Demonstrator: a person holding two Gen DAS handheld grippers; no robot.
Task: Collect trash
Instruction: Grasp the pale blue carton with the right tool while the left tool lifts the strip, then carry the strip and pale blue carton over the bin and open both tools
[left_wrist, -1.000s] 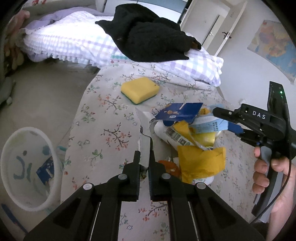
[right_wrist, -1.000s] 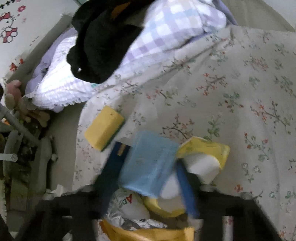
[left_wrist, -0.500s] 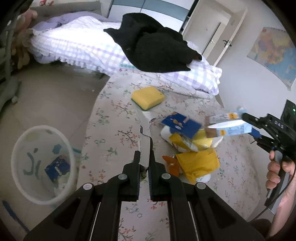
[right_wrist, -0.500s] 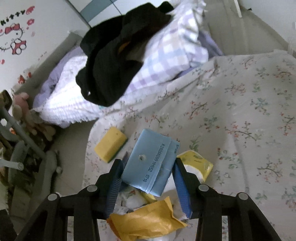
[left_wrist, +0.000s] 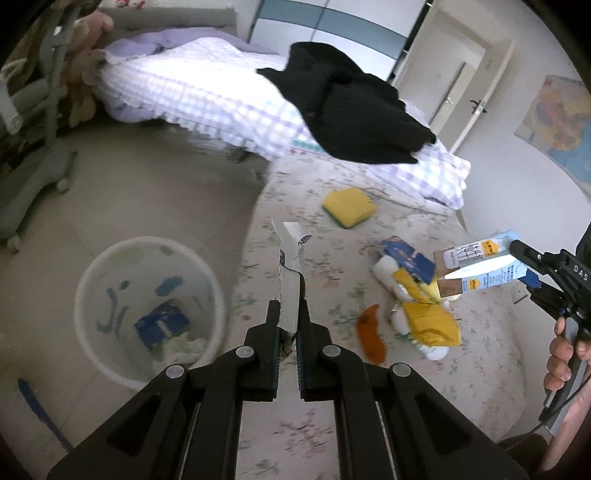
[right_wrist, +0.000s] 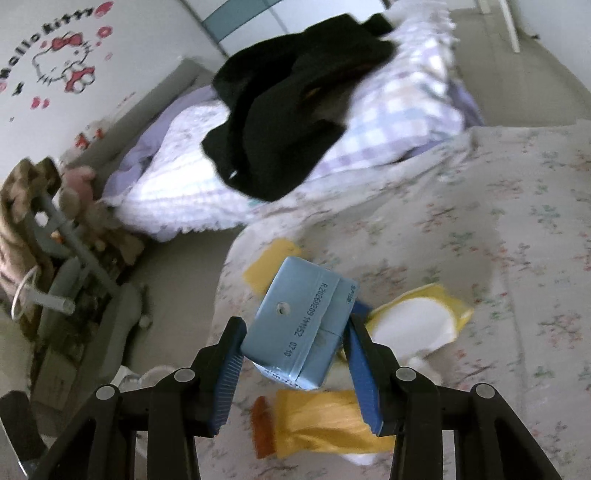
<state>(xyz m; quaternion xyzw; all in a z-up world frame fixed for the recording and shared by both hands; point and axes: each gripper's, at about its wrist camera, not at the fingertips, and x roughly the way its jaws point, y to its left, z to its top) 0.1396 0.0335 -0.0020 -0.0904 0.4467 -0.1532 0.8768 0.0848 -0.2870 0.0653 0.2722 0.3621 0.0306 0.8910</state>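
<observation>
In the left wrist view, a torn white wrapper strip (left_wrist: 290, 280) is pinched in the fully closed left gripper (left_wrist: 287, 332), just right of the white waste bin (left_wrist: 110, 354).

In the right wrist view, a pale blue carton (right_wrist: 299, 328) with a printed date code is clamped slantwise in the half-open right gripper (right_wrist: 295, 354), beyond the bin.

a bedroom in a home. a bed (left_wrist: 369, 369) with a floral cover carries a checked lilac pillow (left_wrist: 207, 99) and a black garment (left_wrist: 351, 110). a cartoon-cat wall decal (right_wrist: 62, 62), soft toys (right_wrist: 77, 192), a wardrobe (left_wrist: 332, 26), a door (left_wrist: 454, 85), a wall map (left_wrist: 557, 125) and a small plastic bin (left_wrist: 147, 314) on the tiled floor (left_wrist: 129, 184) mark it as lived-in.
</observation>
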